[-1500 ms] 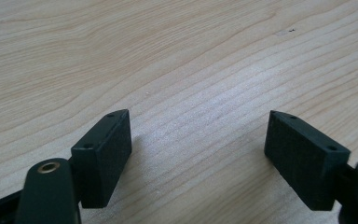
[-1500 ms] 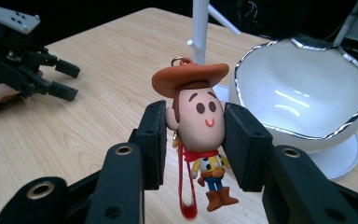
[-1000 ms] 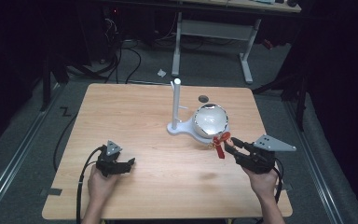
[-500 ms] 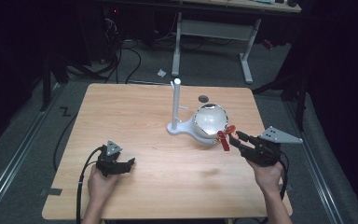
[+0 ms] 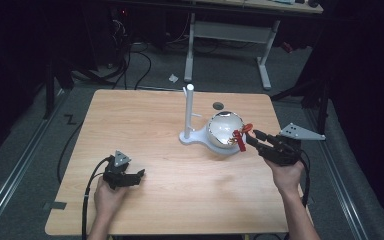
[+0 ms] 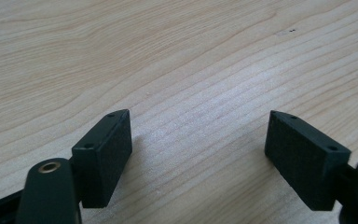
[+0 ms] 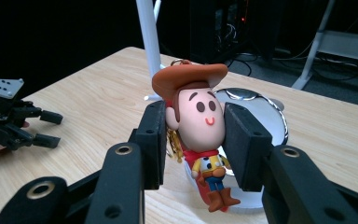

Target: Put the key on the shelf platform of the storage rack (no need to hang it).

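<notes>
Brown-hatted cowboy keychain figure (image 7: 196,121): clamped by its head between the pads of the right gripper (image 5: 250,137) — now held clear of the table, just beside the shiny silver dome (image 5: 223,128) on the white stand with the upright post (image 5: 189,107).
Right gripper, change: a second ago it sat lower and nearer the person; it has risen and shifted outward, grip unchanged.
Left gripper (image 5: 136,176): jaws wide apart, nothing between them — resting over the light wooden table (image 5: 145,120), same spot as before.
</notes>
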The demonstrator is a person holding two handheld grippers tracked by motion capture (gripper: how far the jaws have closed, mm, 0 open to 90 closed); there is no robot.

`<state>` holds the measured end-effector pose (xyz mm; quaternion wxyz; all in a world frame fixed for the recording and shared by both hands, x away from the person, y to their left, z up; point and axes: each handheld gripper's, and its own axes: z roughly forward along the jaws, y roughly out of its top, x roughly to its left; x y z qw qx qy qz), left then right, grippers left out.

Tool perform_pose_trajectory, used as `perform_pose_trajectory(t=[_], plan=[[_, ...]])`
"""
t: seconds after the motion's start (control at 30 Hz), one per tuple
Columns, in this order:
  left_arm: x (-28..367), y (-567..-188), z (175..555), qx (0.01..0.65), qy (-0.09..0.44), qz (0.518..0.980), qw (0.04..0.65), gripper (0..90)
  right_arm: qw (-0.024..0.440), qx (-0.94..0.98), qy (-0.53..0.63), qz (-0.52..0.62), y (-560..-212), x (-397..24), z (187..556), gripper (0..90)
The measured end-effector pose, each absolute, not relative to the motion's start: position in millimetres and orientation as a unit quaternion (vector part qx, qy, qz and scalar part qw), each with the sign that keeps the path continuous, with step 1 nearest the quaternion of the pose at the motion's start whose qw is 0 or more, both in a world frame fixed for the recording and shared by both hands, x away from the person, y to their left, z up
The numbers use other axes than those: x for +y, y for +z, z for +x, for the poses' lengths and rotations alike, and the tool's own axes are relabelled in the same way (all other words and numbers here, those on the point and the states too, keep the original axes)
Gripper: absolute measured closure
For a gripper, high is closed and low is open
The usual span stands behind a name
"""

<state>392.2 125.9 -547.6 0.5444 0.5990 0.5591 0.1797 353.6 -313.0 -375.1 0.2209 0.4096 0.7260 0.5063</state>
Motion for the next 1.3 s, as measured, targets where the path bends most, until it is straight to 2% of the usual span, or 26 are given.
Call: perform_pose_trajectory(t=[0.7, 1.3], plan=[[125.9, -547.6, 392.2, 0.559, 0.18, 0.599, 0.544, 23.3, 0.221, 0.723, 0.498, 0.425, -366.0, -309.4, 389.3, 61.7], [125.9, -547.6, 392.2, 0.559, 0.18, 0.599, 0.544, 23.3, 0.214, 0.722, 0.484, 0.446, -379.5, -308.3, 413.2, 61.7]])
